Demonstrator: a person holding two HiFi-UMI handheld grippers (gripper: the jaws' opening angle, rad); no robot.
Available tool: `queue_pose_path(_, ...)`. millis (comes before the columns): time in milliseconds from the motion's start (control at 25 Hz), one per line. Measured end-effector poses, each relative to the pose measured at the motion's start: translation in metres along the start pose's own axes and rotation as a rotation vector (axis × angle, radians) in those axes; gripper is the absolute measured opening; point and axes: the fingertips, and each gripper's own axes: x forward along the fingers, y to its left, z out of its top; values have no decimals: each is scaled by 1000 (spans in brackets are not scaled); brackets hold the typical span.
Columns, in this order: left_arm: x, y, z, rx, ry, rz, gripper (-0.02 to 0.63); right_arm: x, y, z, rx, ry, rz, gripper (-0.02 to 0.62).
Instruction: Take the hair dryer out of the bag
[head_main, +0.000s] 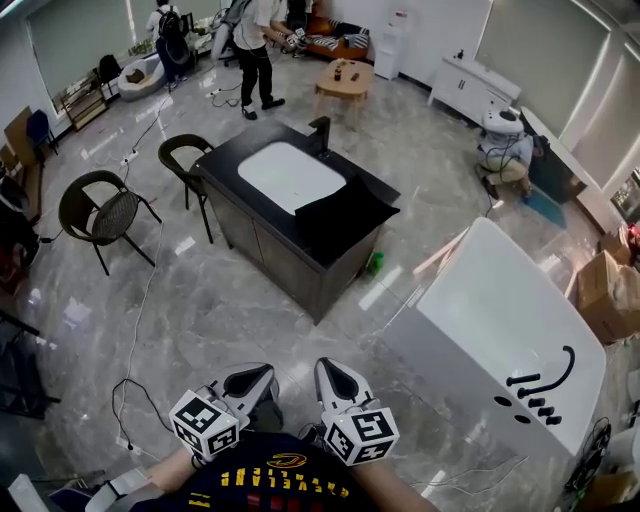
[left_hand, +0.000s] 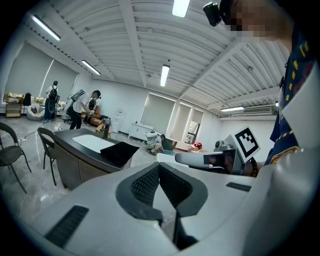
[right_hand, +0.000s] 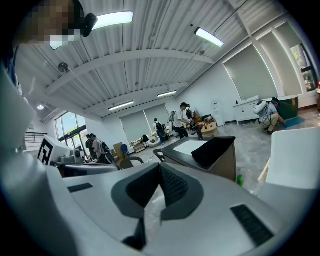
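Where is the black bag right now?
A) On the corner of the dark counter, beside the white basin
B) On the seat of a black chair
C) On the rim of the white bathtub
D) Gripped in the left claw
A: the black bag lies on a corner of the dark counter next to the white basin, while the left claw and right claw are shut, empty and well short of it.

Bright ceiling strip lights (left_hand: 165, 75); floor (head_main: 250, 310) glare; fisheye edges warped.
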Motion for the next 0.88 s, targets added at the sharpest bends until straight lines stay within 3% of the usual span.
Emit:
queue_pose_path(520,67,121,66,42,-17,-126,3,124,-22,43,7,-2,-116,9)
queue_pose_path(640,97,124,85,82,-28,-215,3,144,-23,49,3,13,-140,9)
queue_pose_path(800,142,105,112,244,-26,-379,3,160,-29,58,-3,7,-185,8)
queue_pose_path(880,155,96,131,261,-48,-445,3,165,-36,66,-4,-10,-212,8)
